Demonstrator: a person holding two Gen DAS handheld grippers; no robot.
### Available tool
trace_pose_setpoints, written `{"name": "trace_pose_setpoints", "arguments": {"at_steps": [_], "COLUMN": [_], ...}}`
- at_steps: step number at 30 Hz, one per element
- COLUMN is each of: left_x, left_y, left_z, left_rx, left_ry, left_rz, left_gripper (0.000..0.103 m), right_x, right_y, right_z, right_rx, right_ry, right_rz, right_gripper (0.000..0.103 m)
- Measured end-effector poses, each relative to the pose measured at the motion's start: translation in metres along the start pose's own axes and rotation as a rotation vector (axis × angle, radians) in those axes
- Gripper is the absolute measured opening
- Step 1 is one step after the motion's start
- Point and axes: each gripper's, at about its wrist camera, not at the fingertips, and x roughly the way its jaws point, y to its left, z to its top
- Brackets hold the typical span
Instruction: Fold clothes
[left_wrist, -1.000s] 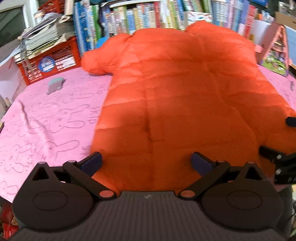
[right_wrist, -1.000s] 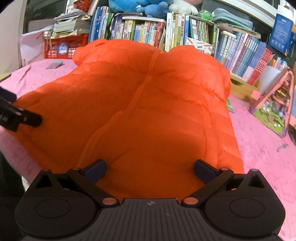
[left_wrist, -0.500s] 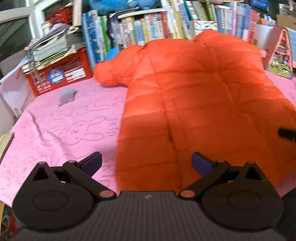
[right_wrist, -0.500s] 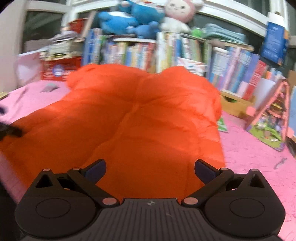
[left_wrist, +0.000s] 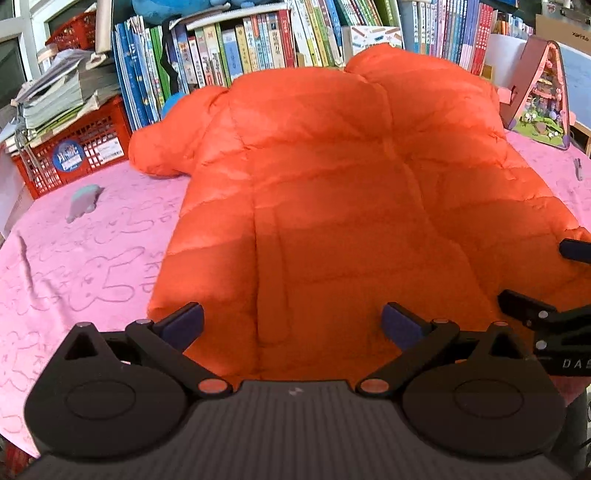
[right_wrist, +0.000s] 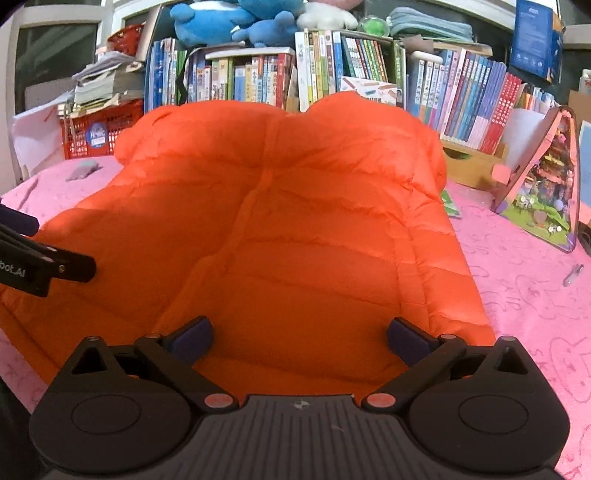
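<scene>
Pink cloth (left_wrist: 85, 258) printed with faint rabbit outlines covers the bench, soft and slightly rumpled. Nearest of all, the left gripper (left_wrist: 291, 325) hangs low over the near hem of the orange jacket (left_wrist: 332, 206), its jaws spread wide with nothing between the blue-padded fingertips (left_wrist: 183, 321). The right gripper (right_wrist: 299, 334) sits just beside it over the same hem, likewise fully spread and empty; each gripper's black finger pokes into the edge of the other's view.

That jacket is a puffy quilted down piece, stitched in broad horizontal channels with a seam running up its middle. It lies flat across the middle of the bench, hem toward the grippers, shoulders toward the far side, one rounded sleeve bulging out to the left.

Further off on the cloth lies a small grey-green toy (left_wrist: 83, 201). Behind it stands a red plastic crate (left_wrist: 81, 147) topped with a stack of papers. To the right, a triangular pink toy house (right_wrist: 543, 184) stands upright. Along the back, a long row of books (right_wrist: 332, 70) stands tight together, with blue plush toys (right_wrist: 225, 22) heaped on top.
</scene>
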Motion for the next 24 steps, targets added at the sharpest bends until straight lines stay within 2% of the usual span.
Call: {"name": "trace_pose_setpoints", "arguments": {"at_steps": [24], "left_x": [0.014], "left_y": [0.003], "left_z": [-0.006], "left_rx": [-0.03], "left_ry": [0.029], "left_rz": [-0.001], "left_gripper": [0.103], "right_x": [0.005], "right_y": [0.007], "right_z": [-0.007], "right_rx": [-0.016], "right_ry": [-0.012], "right_rz": [-0.019], "right_gripper": [0.103]}}
